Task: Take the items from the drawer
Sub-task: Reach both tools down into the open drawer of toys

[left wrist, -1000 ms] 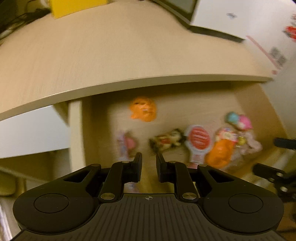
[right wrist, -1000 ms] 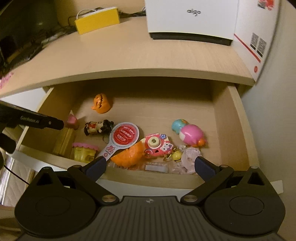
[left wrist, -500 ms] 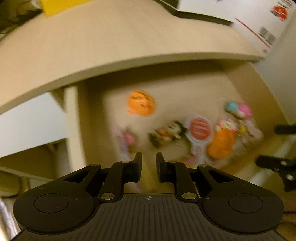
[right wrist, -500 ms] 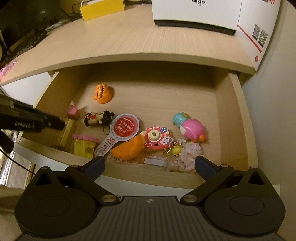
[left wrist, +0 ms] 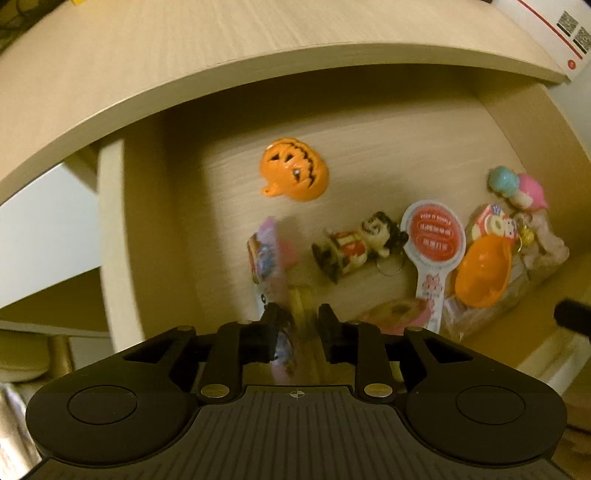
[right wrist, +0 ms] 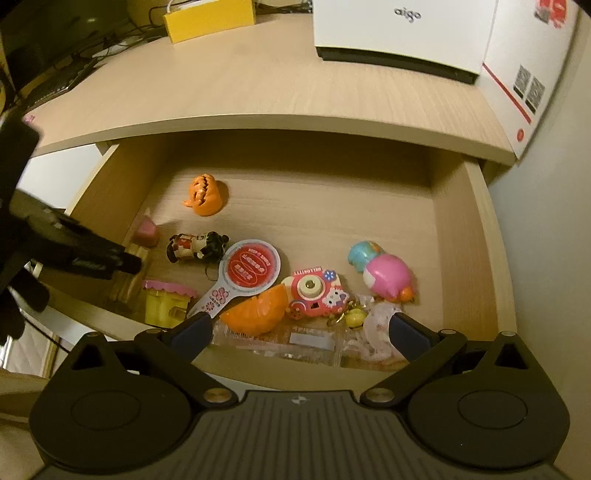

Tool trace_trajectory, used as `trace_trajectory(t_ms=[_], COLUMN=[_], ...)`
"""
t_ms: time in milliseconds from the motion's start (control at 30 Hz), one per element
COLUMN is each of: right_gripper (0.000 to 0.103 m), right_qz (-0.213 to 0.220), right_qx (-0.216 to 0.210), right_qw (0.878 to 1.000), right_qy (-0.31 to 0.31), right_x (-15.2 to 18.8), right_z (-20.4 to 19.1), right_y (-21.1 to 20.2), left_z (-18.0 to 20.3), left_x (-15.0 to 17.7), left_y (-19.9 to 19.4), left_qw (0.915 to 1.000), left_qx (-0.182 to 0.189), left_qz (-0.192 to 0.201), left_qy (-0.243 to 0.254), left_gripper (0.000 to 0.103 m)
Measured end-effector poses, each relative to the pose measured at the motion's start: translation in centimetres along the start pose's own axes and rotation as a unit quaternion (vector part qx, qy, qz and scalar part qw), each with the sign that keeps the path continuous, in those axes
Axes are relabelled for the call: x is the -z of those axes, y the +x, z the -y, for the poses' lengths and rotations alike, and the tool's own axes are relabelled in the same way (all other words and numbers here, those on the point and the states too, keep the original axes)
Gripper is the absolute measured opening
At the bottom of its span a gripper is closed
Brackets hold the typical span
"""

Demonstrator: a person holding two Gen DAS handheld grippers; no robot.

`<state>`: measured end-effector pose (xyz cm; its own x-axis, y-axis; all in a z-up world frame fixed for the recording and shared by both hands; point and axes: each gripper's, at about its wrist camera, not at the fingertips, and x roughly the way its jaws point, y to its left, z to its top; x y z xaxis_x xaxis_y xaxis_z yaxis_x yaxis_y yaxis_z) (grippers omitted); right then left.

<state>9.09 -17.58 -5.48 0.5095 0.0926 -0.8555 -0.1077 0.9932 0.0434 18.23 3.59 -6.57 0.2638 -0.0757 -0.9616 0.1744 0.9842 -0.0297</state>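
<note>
Right wrist alone shows yellow box (right wrist: 210, 16) on desktop (right wrist: 258, 81).

The drawer (right wrist: 465, 236) fills mid-frame under the desk (right wrist: 258, 85). In it, the pumpkin (right wrist: 206, 195) lies upper left, the figurine (right wrist: 195, 246) below it, the paddle (right wrist: 243, 275) toward centre, the camera toy (right wrist: 314, 293) right of that, and the penguin (right wrist: 388, 278) farther right. A box (right wrist: 402, 33) sits on the desk, upper right.
</note>
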Motion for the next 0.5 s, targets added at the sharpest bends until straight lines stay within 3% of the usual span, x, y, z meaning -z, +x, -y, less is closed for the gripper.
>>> trace_trajectory(t_ms=[167,333,500], right_gripper=[0.102,0.102,0.095], right_qz=[0.016,0.084,0.057], right_qx=[0.015,0.076,-0.001], right_qw=[1.0,0.993,0.996], right_qy=[-0.012,-0.044,-0.063], right_x=[-0.4,-1.7,-5.4], right_z=[-0.3,-1.1,-2.0], right_y=[-0.2,-0.4,1.7], left_z=[0.2,-0.3,-1.7], left_x=[-0.5,0.2,1.7], left_y=[2.0,1.2,-2.2], left_qw=[0.9995,0.9994,0.9959], left_qx=[0.001,0.029,0.074], left_qz=[-0.028,-0.016,0.035], left_qy=[0.014,-0.003,-0.039], left_gripper=[0.032,0.028,0.028])
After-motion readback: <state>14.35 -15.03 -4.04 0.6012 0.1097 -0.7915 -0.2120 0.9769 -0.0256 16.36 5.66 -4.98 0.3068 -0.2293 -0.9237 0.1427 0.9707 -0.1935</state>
